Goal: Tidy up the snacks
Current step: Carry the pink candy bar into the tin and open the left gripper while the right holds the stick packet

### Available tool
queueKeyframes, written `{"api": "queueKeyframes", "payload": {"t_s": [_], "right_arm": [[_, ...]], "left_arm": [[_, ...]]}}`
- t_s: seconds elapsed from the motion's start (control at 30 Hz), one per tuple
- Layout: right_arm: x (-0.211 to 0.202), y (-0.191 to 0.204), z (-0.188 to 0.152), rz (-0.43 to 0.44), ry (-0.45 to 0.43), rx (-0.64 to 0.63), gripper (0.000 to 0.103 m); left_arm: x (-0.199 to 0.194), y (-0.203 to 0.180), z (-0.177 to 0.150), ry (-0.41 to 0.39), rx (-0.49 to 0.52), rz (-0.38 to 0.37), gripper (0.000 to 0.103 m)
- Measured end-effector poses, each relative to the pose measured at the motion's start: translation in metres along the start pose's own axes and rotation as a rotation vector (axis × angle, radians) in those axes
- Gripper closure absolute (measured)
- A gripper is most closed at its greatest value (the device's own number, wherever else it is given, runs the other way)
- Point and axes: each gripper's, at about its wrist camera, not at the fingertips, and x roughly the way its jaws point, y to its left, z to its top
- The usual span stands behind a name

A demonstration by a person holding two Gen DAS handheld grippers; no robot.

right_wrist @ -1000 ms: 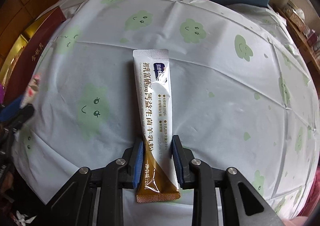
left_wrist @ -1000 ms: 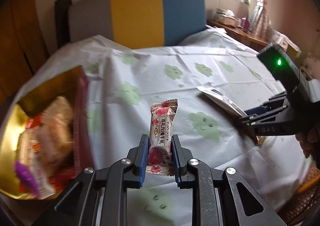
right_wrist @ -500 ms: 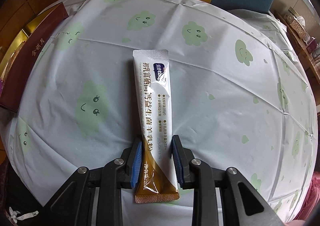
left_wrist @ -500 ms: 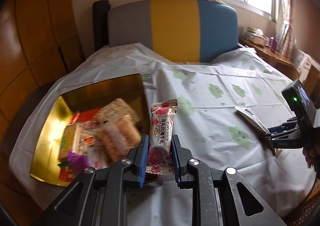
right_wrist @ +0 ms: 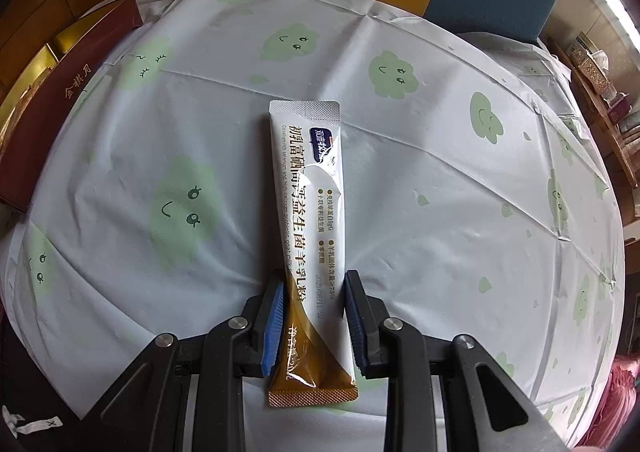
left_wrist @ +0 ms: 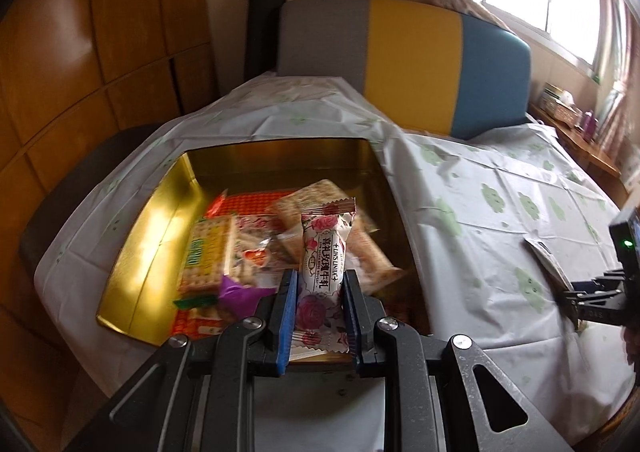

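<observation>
My left gripper (left_wrist: 318,292) is shut on a rose-patterned candy packet (left_wrist: 324,248), which stands upright between the blue pads. It hangs over the near right part of an open gold box (left_wrist: 160,212) that holds several wrapped snacks. My right gripper (right_wrist: 314,292) points steeply down, shut on the lower end of a long white and brown powder sachet (right_wrist: 310,180) lying flat on the tablecloth. In the left wrist view, the right gripper (left_wrist: 576,296) and the sachet (left_wrist: 546,256) sit at the far right edge.
A white tablecloth with green cloud faces (right_wrist: 440,192) covers the round table. The box's dark red outer wall (right_wrist: 68,100) lies at its left. A grey, yellow and blue chair back (left_wrist: 416,64) stands behind, wooden panelling (left_wrist: 80,52) at left, and a cluttered shelf (left_wrist: 568,116) under the window.
My left gripper has carried the candy packet leftward from above the bare tablecloth to above the gold box. The right gripper has stayed on the sachet.
</observation>
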Motion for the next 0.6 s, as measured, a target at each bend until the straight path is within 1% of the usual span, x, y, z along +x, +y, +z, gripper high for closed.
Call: {"api": "queueKeyframes", "payload": {"t_s": [0.33, 0.5, 0.6], "right_arm": [[-0.001, 0.004, -0.002, -0.008, -0.007, -0.011, 0.074], [-0.002, 0.005, -0.002, -0.012, -0.008, -0.016, 0.074], [-0.004, 0.005, -0.002, -0.013, -0.009, -0.017, 0.074]], "left_arm": [[0.006, 0.048, -0.005, 0.034, -0.095, 0.056, 0.081], [0.012, 0.081, -0.004, 0.072, -0.208, 0.041, 0.081], [0.013, 0.099, 0.000, 0.084, -0.274, 0.016, 0.081]]}}
